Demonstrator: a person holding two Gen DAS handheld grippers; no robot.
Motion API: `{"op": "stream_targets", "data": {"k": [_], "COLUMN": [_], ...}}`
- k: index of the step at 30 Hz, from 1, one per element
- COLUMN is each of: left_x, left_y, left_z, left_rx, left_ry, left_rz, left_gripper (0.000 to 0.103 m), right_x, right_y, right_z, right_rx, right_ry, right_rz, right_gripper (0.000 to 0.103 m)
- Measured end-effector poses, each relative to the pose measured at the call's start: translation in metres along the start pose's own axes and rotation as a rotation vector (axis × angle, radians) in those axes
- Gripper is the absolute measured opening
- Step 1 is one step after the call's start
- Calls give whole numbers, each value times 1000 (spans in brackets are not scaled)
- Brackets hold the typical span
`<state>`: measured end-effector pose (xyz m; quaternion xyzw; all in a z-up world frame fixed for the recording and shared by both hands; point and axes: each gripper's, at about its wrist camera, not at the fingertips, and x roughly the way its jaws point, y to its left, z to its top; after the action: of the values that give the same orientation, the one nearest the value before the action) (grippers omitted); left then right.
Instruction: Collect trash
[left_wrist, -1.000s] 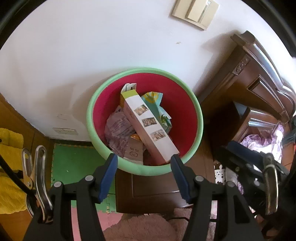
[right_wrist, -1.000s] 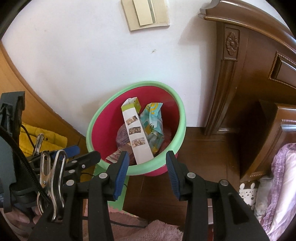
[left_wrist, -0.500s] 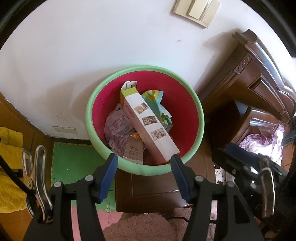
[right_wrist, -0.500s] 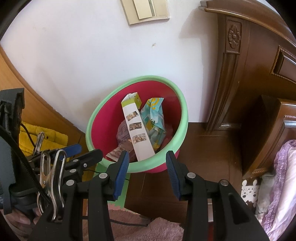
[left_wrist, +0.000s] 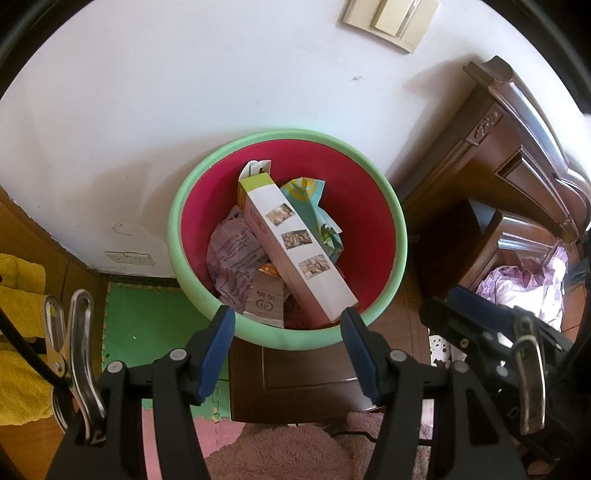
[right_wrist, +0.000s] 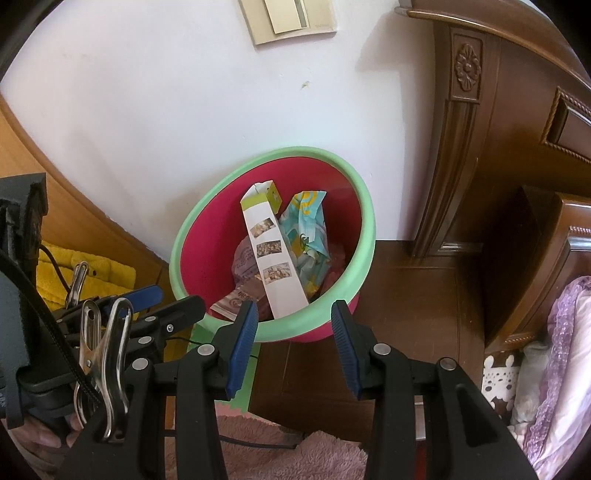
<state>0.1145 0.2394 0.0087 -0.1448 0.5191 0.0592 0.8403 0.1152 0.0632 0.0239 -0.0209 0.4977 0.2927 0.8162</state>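
Note:
A red bin with a green rim (left_wrist: 177, 236) (right_wrist: 364, 236) stands on the floor against the white wall. Inside it a long white carton with small photos (left_wrist: 299, 254) (right_wrist: 275, 258) leans upright, beside a light-blue wrapper (left_wrist: 314, 206) (right_wrist: 306, 229) and a crumpled purple wrapper (left_wrist: 232, 258) (right_wrist: 243, 260). My left gripper (left_wrist: 286, 328) hovers open above the bin's near rim, nothing between its blue pads. My right gripper (right_wrist: 293, 325) is open too, empty, just short of the bin. The right gripper also shows at the right of the left wrist view (left_wrist: 480, 314), and the left gripper at the left of the right wrist view (right_wrist: 147, 299).
A dark wooden bed frame (right_wrist: 498, 129) and a nightstand (left_wrist: 517, 251) stand right of the bin. Green foam mat (left_wrist: 147, 321) and a yellow towel (left_wrist: 18, 332) lie at left. A pink fluffy rug (left_wrist: 280, 454) covers the floor below. A wall switch (right_wrist: 291, 18) sits above.

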Motion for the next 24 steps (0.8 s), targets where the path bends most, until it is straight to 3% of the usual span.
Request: {"op": "stream_targets", "data": {"k": [24], "left_x": [1], "left_y": [1], "left_z": [-3], "left_rx": [-1], "left_ry": [4], "left_rz": [4], "left_gripper": [62], "right_x": [1], "right_y": [0], "right_z": [0], "right_rx": [6], "right_ry": [1], "right_rz": [-2], "right_gripper": [42]}}
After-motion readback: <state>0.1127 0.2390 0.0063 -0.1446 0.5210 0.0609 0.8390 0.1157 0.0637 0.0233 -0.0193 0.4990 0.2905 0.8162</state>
